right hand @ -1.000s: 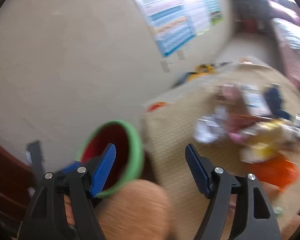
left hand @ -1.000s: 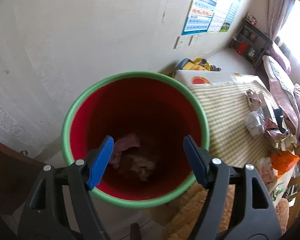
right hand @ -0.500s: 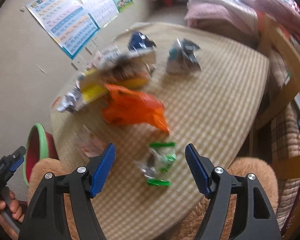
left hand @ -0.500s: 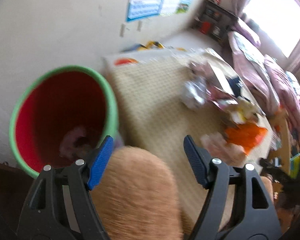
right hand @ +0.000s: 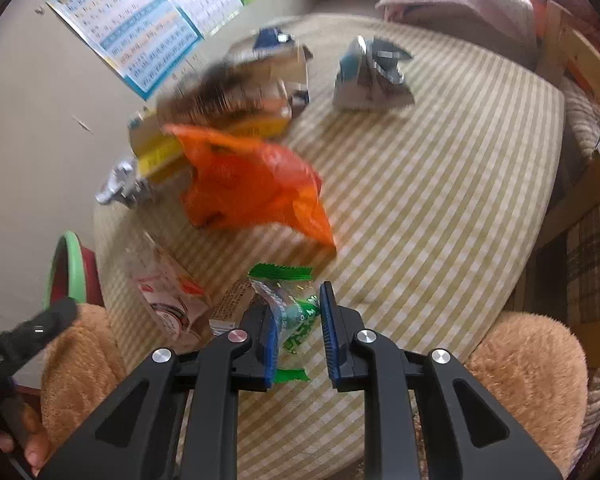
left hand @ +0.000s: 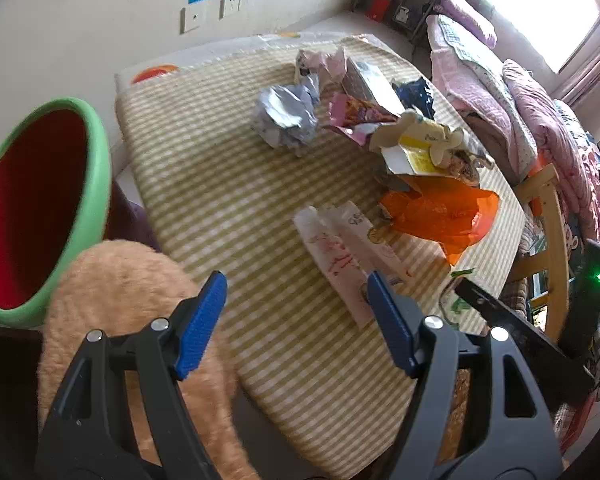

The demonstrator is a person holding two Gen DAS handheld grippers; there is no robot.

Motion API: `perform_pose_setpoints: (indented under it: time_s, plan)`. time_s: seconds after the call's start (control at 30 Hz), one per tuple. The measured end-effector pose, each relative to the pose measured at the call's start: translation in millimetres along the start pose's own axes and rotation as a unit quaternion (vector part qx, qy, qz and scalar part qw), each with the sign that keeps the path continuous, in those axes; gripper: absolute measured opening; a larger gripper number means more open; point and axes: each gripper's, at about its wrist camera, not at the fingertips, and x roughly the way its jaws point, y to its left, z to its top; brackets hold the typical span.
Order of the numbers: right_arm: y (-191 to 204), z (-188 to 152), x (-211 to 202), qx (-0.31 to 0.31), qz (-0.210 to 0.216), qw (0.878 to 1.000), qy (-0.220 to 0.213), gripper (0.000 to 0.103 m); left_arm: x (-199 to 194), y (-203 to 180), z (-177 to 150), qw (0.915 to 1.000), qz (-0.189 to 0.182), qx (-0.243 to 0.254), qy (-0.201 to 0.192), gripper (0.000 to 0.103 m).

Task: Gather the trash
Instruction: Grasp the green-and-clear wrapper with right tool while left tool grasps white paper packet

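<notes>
My right gripper (right hand: 296, 312) is low over the near table edge. Its jaws are closing, and the pads press on a green-and-clear wrapper (right hand: 284, 280). My left gripper (left hand: 295, 284) hangs open above the striped table with nothing between its fingers. A pink-and-white wrapper (left hand: 340, 248) lies just beyond its right finger. The red bin with a green rim (left hand: 100, 168) stands left of the table and shows again in the right wrist view (right hand: 60, 264). An orange plastic bag (left hand: 440, 216) (right hand: 252, 184), a crumpled silver ball (left hand: 288, 116) and a torn yellow carton (left hand: 416, 152) lie further back.
The table (left hand: 220, 200) wears a green-striped cloth. A fuzzy tan seat (left hand: 120, 300) sits at its near edge by the bin. A wooden chair (left hand: 552, 208) and a bed with pink covers (left hand: 540, 120) stand to the right. A silver-blue packet (right hand: 372, 76) lies at the table's far side.
The left gripper swung from over the bin to over the table, still open. The right gripper came down over the green wrapper and closed on it.
</notes>
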Motion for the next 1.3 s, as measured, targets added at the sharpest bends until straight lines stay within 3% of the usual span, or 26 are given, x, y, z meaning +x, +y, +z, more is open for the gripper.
perform_pose_setpoints:
  time_s: [0.27, 0.37, 0.63, 0.7, 0.73, 0.8, 0.83, 1.07, 1.3]
  plan:
    - [-4.7, 5.4, -23.4, -0.007, -0.019, 0.998, -0.057, 0.018, 36.1, -22.9, 17.1, 0.9996, 0.007, -0.014, 0.023, 0.073]
    - [-8.4, 7.3, -21.7, 0.002, -0.013, 0.998, -0.057, 0.018, 45.3, -29.3, 16.8, 0.999, -0.001, -0.034, 0.03, 0.077]
    - [-11.0, 7.1, -22.0, 0.005, 0.0, 0.998, -0.057, 0.018, 72.3, -44.4, 5.0, 0.9984, 0.01, -0.022, 0.05, 0.077]
    - [-11.3, 7.1, -22.4, 0.005, 0.002, 0.998, -0.058, 0.018, 70.6, -48.1, 4.4, 0.9989, -0.002, -0.01, 0.046, 0.06]
    - [-11.4, 7.2, -22.3, 0.006, 0.003, 0.998, -0.059, 0.018, 69.5, -50.9, 4.2, 0.999, -0.006, -0.001, 0.045, 0.057]
    - [-11.0, 7.8, -20.5, 0.006, 0.003, 0.998, -0.056, 0.019, 66.0, -56.2, 4.1, 0.9991, 0.005, 0.021, 0.038, 0.033]
    - [-10.8, 7.8, -20.1, 0.005, 0.004, 0.998, -0.055, 0.019, 67.0, -57.1, 3.7, 0.9986, 0.004, 0.03, 0.044, 0.029]
    - [-8.8, 7.5, -20.0, 0.003, 0.003, 0.998, -0.056, 0.019, 54.8, -48.8, -7.2, 0.9976, 0.004, 0.059, 0.038, 0.026]
    - [-5.1, 5.7, -19.7, -0.003, 0.0, 0.999, -0.053, 0.019, 27.0, -35.5, 1.9, 0.998, 0.005, 0.062, 0.002, 0.024]
